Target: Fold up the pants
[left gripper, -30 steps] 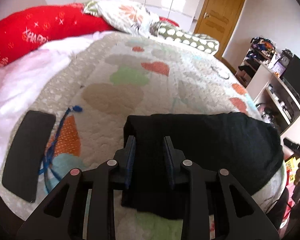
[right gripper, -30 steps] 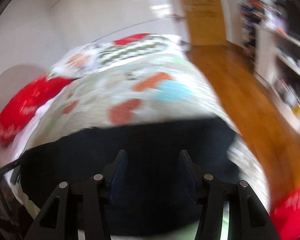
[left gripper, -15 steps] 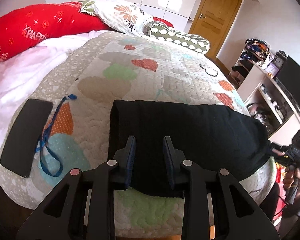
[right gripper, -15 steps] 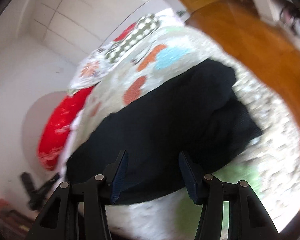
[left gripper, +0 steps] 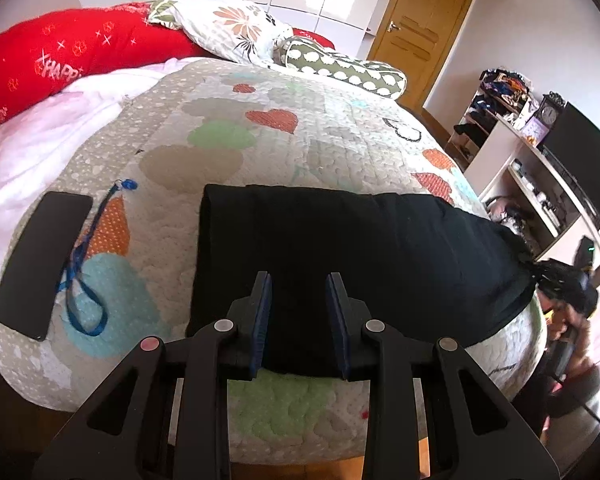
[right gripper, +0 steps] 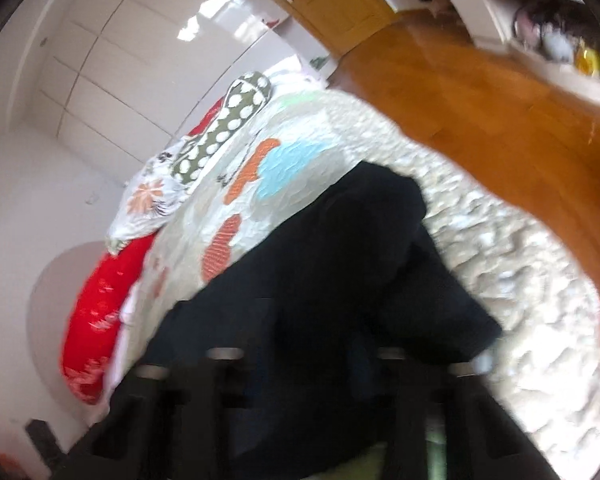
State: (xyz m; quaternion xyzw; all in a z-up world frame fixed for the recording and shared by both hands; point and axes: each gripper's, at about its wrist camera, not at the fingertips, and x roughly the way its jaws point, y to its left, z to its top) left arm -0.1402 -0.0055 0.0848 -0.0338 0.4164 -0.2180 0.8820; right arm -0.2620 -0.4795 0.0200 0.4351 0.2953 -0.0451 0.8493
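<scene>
The black pants [left gripper: 356,248] lie folded in a long band across the near part of the quilted bed [left gripper: 260,144]. My left gripper [left gripper: 300,312] is open and empty, held above the pants' near edge. In the right wrist view the pants [right gripper: 340,264] fill the middle, with a bunched end at the bed's right side. My right gripper [right gripper: 304,364] is blurred and dark against the cloth; its jaws look apart, but I cannot tell whether they hold anything. It also shows at the far right of the left wrist view [left gripper: 564,284], at the pants' right end.
A black phone [left gripper: 40,260] with a blue lanyard [left gripper: 84,276] lies on the bed's left. Red bolster [left gripper: 72,60] and pillows [left gripper: 340,68] are at the head. Shelves [left gripper: 540,184] and wooden floor [right gripper: 500,92] are to the right.
My left gripper has pulled back and up from the pants, showing more of the bed. My right gripper has swung and dropped toward the pants' right end; its view is now blurred.
</scene>
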